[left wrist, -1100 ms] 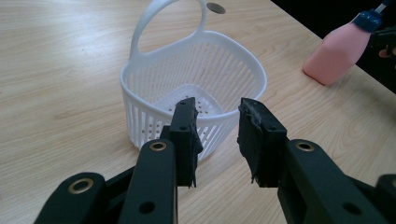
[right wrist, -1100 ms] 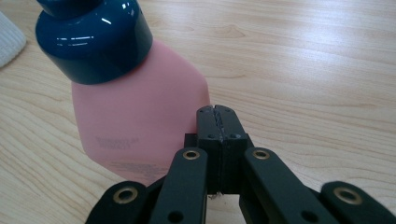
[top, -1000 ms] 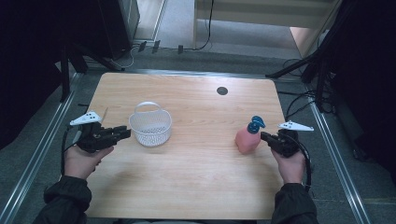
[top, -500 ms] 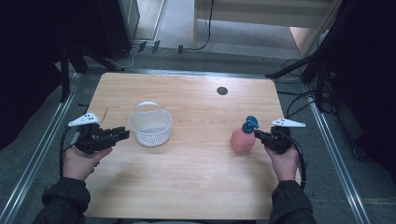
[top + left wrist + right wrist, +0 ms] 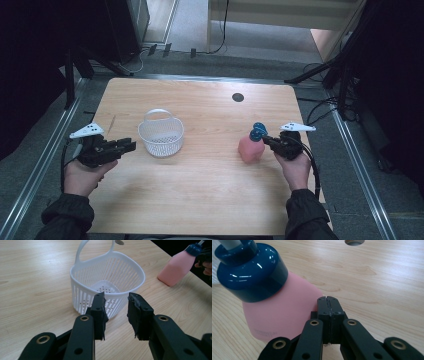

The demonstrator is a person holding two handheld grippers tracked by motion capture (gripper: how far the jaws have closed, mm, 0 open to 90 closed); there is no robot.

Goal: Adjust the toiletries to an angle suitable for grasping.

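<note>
Since half a second ago my right gripper (image 5: 266, 141) has nudged the pink bottle (image 5: 248, 148) a little further left, and the bottle now leans left, its blue cap (image 5: 258, 132) tipped toward the far side. From largest to smallest: the wooden table (image 5: 200, 200) carries everything; the white slotted basket (image 5: 161, 134) stands upright left of centre, its handle arched on the far side; the bottle sits right of centre, well apart from the basket. My left gripper (image 5: 127, 146) hovers just left of the basket with its jaws spread, aimed at the near wall, not touching it as far as I can tell. In the right gripper view the right jaws are pressed together with nothing between them, their tips against or just beside the bottle's shoulder below the cap.

My worry is that closed jaws can only push. If I keep pressing that high on the bottle, I judge it will topple and roll.
</note>
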